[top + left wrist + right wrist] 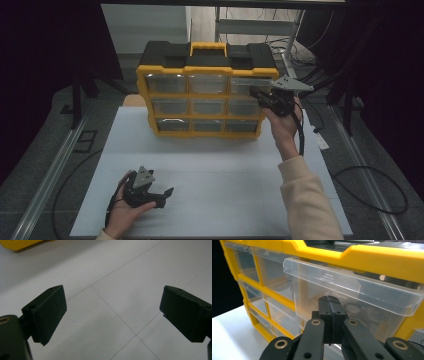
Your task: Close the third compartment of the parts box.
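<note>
Low at the lower left of the high view, the left gripper [167, 192] is held over the white table [225, 175], its jaws spread wide with nothing between them; the gap is seen plainly in the left gripper view. At the upper centre stands the yellow organizer [145, 95] with its clear drawers. At the upper right, the right gripper [255, 92] is pressed to the top right drawer [352, 287]; in its own view the jaws are clenched together, empty, just under the drawer's lip
</note>
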{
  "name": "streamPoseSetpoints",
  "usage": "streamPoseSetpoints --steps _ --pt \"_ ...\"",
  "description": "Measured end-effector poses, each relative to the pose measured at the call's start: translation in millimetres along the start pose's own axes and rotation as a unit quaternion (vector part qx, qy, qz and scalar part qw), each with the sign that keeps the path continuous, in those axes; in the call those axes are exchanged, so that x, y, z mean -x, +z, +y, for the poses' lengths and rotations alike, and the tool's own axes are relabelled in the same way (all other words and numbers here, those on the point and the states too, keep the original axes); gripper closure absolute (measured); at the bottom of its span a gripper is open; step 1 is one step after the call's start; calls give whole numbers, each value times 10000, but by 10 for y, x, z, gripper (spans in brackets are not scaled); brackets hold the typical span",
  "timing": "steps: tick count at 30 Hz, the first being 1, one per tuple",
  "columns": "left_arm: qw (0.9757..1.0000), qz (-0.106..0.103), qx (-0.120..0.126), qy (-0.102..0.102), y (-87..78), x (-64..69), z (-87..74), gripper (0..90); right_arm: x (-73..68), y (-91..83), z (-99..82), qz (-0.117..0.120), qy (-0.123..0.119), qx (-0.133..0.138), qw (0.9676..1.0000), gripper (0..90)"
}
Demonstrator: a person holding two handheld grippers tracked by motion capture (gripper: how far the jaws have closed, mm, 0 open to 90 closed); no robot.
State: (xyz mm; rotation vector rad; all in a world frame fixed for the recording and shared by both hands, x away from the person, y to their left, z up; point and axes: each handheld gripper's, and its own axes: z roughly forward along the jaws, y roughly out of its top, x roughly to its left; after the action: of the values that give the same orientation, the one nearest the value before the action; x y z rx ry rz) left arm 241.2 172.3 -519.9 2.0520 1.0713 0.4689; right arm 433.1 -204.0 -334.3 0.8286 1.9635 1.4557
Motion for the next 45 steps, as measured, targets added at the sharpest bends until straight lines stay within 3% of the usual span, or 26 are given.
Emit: streamPoseSetpoints --steps 3,13,17,19,28,30,31,32,34,36,39,42,45 --pt "10000 7 -5 -3 1 -1 2 78 30 46 5 -56 97 22 9999 899" --pt "10000 0 1 -62 7 -27 10 78 50 85 5 -48 95 -9 9999 899" --pt "10000 -1 2 -71 10 -32 19 78 -15 58 -21 94 7 -15 10000 899" --pt "10000 10 -5 -63 12 -34 20 78 -88 -3 -28 222 -183 -5 9996 899" --pt "9999 98 40 -86 -34 -37 23 78 -224 -149 -111 586 -277 50 9979 892" --pt "9999 104 55 -90 -42 -46 27 78 -253 -201 -159 712 -260 77 9971 864" --pt "9999 101 42 -72 -42 -46 21 78 -310 -283 -232 870 -306 80 9957 686" --pt "9999 101 42 -72 -42 -46 21 78 -310 -283 -232 870 -306 80 9957 686" --pt "9999 95 38 -51 -43 -42 12 78 -376 -364 -309 848 -291 53 9960 495" --pt "10000 76 42 -41 -46 -40 7 78 -430 -450 -392 784 -245 -12 9966 389" --pt "9999 69 62 -39 -51 -43 7 78 -489 -587 -520 800 -152 -43 9967 341" --pt "9999 67 92 -56 -52 -46 11 78 -535 -716 -663 834 -205 -125 9962 316" --pt "9999 72 105 -51 -60 -46 21 77 -546 -802 -803 870 -33 -200 9960 285"
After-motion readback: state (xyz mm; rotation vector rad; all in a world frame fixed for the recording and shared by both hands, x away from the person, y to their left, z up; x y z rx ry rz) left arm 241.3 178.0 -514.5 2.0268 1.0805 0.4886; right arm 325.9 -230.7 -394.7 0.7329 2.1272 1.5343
